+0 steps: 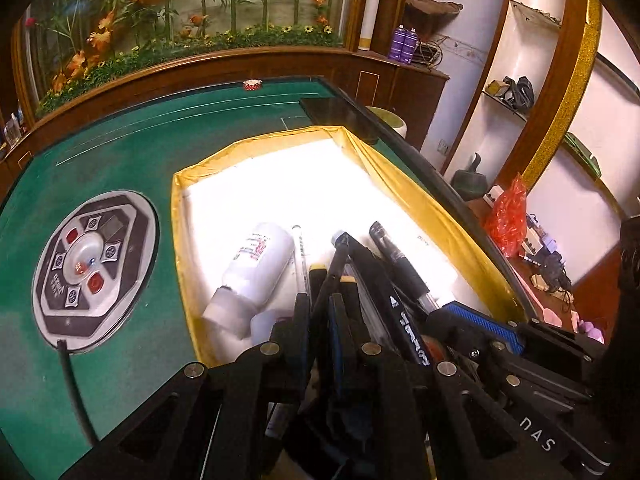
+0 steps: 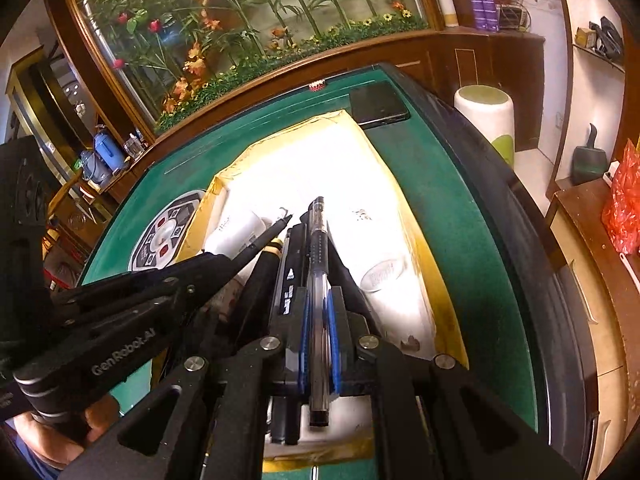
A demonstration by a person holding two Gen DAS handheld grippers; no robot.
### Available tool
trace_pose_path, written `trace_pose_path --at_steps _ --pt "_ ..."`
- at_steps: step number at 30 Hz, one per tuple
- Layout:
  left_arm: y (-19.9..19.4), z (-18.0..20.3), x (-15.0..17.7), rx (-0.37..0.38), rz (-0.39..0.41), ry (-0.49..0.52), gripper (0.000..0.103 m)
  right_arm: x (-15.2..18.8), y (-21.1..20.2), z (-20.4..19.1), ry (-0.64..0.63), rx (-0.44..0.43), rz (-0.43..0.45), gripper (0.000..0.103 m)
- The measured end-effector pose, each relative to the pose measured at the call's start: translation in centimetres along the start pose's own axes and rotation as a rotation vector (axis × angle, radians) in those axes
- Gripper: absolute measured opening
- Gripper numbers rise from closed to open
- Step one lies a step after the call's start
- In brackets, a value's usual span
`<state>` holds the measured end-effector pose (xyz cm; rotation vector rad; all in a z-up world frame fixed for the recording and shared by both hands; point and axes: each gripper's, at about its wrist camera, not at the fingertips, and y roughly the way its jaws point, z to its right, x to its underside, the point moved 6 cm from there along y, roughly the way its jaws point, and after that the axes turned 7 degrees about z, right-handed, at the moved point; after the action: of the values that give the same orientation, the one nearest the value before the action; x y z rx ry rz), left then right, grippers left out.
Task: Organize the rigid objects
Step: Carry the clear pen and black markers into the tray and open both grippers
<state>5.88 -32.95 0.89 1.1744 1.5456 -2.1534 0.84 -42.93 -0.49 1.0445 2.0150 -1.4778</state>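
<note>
A gold-lined white box [image 1: 404, 176] lies on the green table [image 1: 120, 152]. In it lie a white bottle [image 1: 260, 264] on its side and several pens. My right gripper [image 2: 318, 320] is shut on a clear pen with a black grip [image 2: 319, 280], held lengthwise over the box [image 2: 424, 264]. My left gripper [image 1: 320, 304] is shut on a thin dark pen [image 1: 332, 280] over the box's near end; it also shows in the right wrist view [image 2: 256, 248], just left of the right one. A black marker [image 1: 400, 312] lies between the two grippers.
A round control panel [image 1: 92, 264] sits in the table centre with a black cable [image 1: 76, 392]. A black phone [image 2: 378, 106] lies at the box's far corner. A small red-and-white ring [image 1: 252, 85] sits at the far edge. A white-and-green stool [image 2: 486, 116] stands beyond the table's right edge.
</note>
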Motion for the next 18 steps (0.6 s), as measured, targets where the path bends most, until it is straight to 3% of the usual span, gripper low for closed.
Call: trace_pose_path --at_steps 5,7,9,14,18 --pt "-1.0 -0.2 0.1 0.051 -0.002 -0.033 0.011 0.0 -0.4 -0.1 -0.012 0.013 0.006 0.011" --pt "-1.5 -0.4 0.1 0.057 -0.002 -0.040 0.025 0.1 -0.9 -0.2 -0.010 0.015 0.016 0.011" --pt "-2.6 -0.8 0.2 0.070 0.012 -0.048 0.030 0.0 -1.4 -0.3 -0.007 0.017 0.028 0.012" --pt "-5.2 -2.3 0.9 0.082 0.038 -0.065 0.030 0.0 -3.1 -1.3 -0.011 -0.012 0.056 0.012" --pt "-7.3 -5.7 2.1 0.053 0.045 -0.107 0.030 0.2 -4.3 -3.8 -0.050 -0.058 0.068 0.012"
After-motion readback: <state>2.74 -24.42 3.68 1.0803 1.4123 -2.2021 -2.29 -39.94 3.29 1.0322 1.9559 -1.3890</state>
